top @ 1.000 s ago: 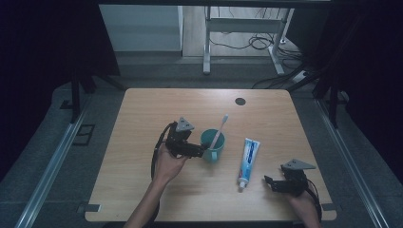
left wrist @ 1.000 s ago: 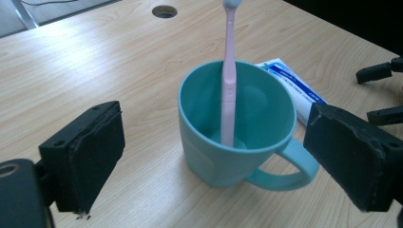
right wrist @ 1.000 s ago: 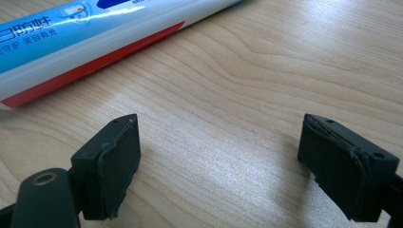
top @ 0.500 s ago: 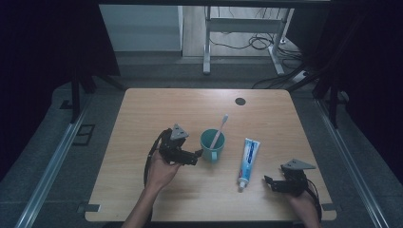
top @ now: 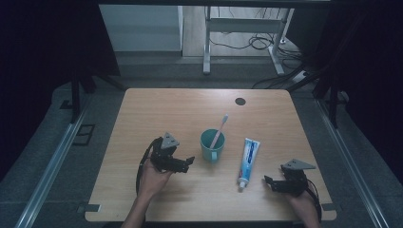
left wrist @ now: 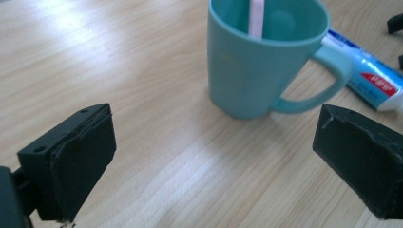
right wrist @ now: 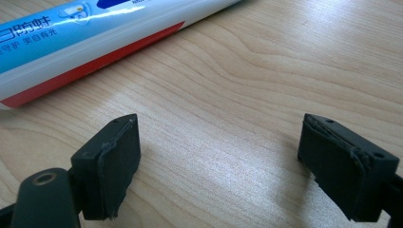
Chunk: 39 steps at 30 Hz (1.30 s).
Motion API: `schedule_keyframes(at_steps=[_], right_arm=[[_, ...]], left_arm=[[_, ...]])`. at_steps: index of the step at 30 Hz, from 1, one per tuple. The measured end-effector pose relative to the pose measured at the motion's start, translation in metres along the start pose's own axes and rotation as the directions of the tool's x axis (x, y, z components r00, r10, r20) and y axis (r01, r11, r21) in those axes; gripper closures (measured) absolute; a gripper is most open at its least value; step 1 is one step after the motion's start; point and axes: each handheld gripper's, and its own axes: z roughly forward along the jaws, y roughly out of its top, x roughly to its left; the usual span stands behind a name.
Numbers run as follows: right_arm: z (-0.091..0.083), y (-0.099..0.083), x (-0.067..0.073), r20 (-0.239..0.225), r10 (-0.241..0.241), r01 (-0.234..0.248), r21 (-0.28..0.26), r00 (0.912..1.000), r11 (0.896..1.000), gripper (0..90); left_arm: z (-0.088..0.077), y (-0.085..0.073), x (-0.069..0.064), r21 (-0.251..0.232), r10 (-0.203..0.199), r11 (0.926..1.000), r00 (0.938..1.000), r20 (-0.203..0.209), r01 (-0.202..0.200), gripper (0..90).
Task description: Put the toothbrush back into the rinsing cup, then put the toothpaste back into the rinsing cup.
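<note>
Left gripper (top: 189, 161): jaws apart, now withdrawn left of teal mug (top: 212, 146) holding toothbrush (top: 218, 131). Right gripper (top: 269, 181): jaws apart, unmoved; its view shows Chinese print on toothpaste tube (right wrist: 90, 35).

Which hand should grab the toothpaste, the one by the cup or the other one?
Probably the right. The right gripper sits open just beside the toothpaste, whose tube lies close in front of its jaws. The left gripper faces the cup, which stands between it and the tube.

The toothpaste tube (right wrist: 90, 35) bears Chinese print — "防蛀" and "守护" legible.
</note>
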Motion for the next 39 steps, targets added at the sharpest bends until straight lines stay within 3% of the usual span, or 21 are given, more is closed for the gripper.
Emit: schedule_keyframes(at_steps=[20, 29, 39], right_arm=[[0.000, 0.000, 0.000, 0.000, -0.003, 0.003, -0.001, 1.0000, 1.000, 14.2], [0.000, 0.000, 0.000, 0.000, -0.002, 0.002, -0.001, 1.0000, 1.000, 14.2], [0.000, 0.000, 0.000, -0.006, -0.001, 0.001, 0.001, 1.0000, 1.000, 12.7]], left_arm=[[0.002, -0.047, -0.006, 0.019, -0.003, 0.9998, 0.9993, -0.037, 0.004, 1.2], [0.008, -0.058, -0.012, 0.066, 0.031, 0.9975, 0.9971, -0.069, -0.026, 1.2], [0.009, -0.065, -0.010, 0.076, 0.007, 0.9971, 0.9974, -0.071, -0.002, 0.9]])
